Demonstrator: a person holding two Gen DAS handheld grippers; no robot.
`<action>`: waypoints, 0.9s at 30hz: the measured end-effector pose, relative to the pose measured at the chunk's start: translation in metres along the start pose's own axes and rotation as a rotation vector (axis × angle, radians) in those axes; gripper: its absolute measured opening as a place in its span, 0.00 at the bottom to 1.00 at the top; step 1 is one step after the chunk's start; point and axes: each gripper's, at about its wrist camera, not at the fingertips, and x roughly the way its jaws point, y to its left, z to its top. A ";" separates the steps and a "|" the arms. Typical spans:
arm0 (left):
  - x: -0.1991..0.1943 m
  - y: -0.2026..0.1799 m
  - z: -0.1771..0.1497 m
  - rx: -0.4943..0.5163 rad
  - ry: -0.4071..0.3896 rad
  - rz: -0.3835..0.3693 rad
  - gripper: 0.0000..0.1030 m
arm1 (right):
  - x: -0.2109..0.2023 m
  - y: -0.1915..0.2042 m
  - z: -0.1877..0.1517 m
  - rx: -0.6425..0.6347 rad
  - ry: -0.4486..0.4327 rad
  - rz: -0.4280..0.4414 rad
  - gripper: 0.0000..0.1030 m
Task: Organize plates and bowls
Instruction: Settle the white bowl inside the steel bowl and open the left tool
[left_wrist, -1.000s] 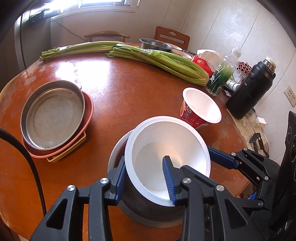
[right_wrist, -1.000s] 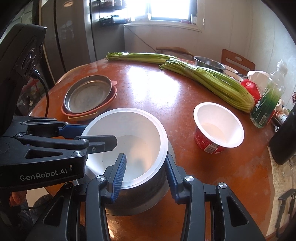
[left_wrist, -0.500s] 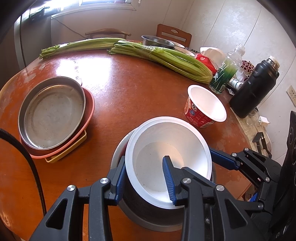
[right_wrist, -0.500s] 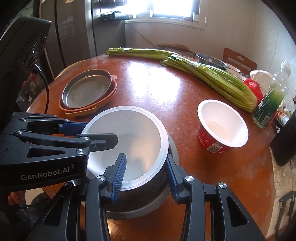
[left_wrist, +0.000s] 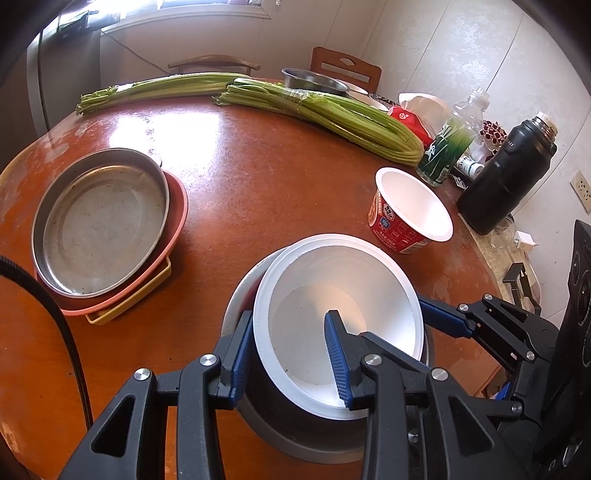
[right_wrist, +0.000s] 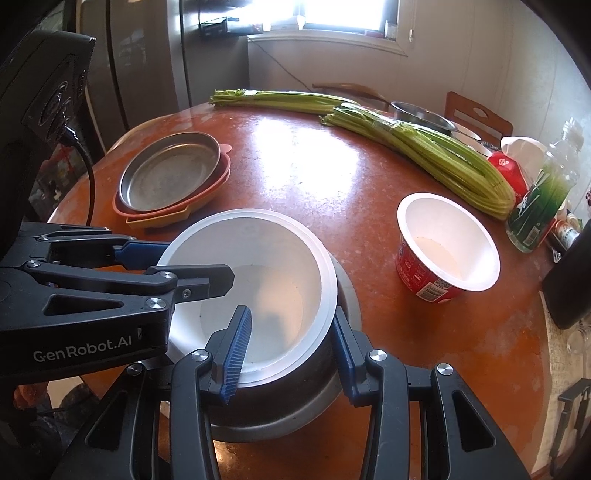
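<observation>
My left gripper (left_wrist: 288, 354) and right gripper (right_wrist: 291, 347) each pinch the rim wall of the smooth white foam bowl (left_wrist: 340, 317), nested tilted in a dull round steel bowl (left_wrist: 295, 435) on the glossy orange-brown round table (left_wrist: 258, 177). At 10 o'clock: scuffed steel pan (left_wrist: 99, 221) stacked on pink plate (left_wrist: 177, 214). At 1 o'clock: red paper cup (left_wrist: 402, 210); ribbed celery (left_wrist: 332, 114) beyond.

Probably a home kitchen: fridge (right_wrist: 140, 62), celery (left_wrist: 332, 114) on round wooden table (left_wrist: 258, 177).
</observation>
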 end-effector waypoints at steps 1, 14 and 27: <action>0.000 0.000 0.000 -0.001 -0.001 0.000 0.36 | 0.000 -0.001 0.000 0.001 0.000 0.005 0.43; -0.008 0.000 0.000 0.000 -0.019 0.004 0.36 | -0.006 -0.005 0.000 0.018 -0.016 0.013 0.43; -0.018 -0.004 0.001 0.013 -0.042 0.007 0.37 | -0.016 -0.010 0.000 0.025 -0.038 0.003 0.43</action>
